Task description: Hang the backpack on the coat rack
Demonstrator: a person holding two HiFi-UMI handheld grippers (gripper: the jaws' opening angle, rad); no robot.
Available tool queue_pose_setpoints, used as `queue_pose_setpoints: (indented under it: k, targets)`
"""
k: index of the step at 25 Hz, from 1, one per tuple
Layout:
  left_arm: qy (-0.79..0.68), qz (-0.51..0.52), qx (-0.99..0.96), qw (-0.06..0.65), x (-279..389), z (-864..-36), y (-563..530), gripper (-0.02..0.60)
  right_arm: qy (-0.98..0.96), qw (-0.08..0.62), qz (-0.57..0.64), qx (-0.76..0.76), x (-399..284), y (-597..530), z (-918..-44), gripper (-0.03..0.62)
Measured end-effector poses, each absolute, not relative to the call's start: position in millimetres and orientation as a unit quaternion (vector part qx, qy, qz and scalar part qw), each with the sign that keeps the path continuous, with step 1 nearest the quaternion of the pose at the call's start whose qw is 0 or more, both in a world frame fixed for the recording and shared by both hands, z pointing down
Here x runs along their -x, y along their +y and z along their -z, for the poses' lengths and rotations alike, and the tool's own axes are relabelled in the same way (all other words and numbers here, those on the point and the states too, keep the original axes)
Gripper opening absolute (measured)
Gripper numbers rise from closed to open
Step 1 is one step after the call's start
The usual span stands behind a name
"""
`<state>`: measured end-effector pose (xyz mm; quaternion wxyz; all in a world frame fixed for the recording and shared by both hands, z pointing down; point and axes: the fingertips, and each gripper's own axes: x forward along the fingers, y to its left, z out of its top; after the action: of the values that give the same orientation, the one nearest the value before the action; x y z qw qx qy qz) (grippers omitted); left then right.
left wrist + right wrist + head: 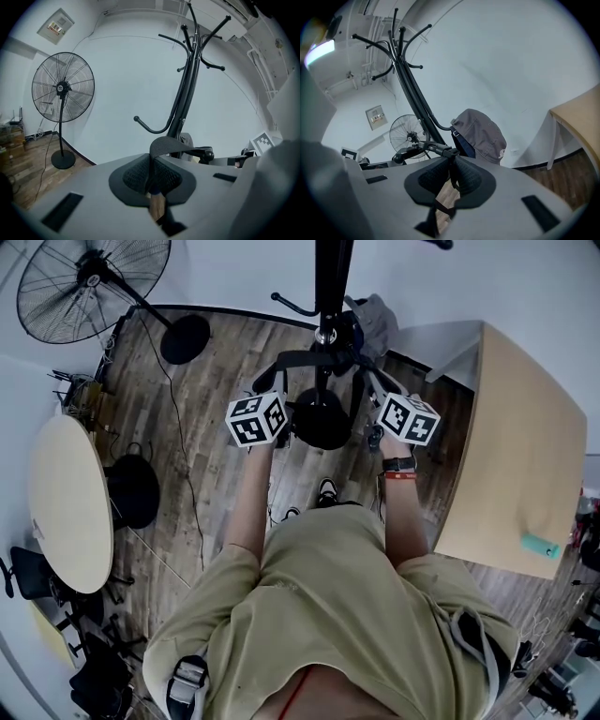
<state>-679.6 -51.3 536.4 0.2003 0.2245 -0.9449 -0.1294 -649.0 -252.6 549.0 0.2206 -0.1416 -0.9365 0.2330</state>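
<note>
Black strap (171, 146) pinched by left gripper (151, 178), right gripper (450, 171), backpack (483, 136) bottom hidden

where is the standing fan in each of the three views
Head view: fan in the top left corner, standing on the wooden floor.
Left gripper view: at the left, upright before the white wall.
Right gripper view: small, left of centre, behind the rack's pole.
Shared landmark: the black coat rack shows in all three.
</note>
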Motion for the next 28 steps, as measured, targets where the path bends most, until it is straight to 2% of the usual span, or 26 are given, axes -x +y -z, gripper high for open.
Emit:
queue_pose_setpoints:
  k: [15, 28]
  targets:
    - [-0.912, 0.107, -0.277, 0.284, 646, -607, -83, 0.028, -0.920, 0.275, -0.229, 0.158, 631, -209, -611, 0.060]
    - [-0.898, 0.086, -0.324, 0.286, 629, -622, -110, 0.028, -0.927, 0.273, -0.200, 0.161, 628, -177, -626, 0.078]
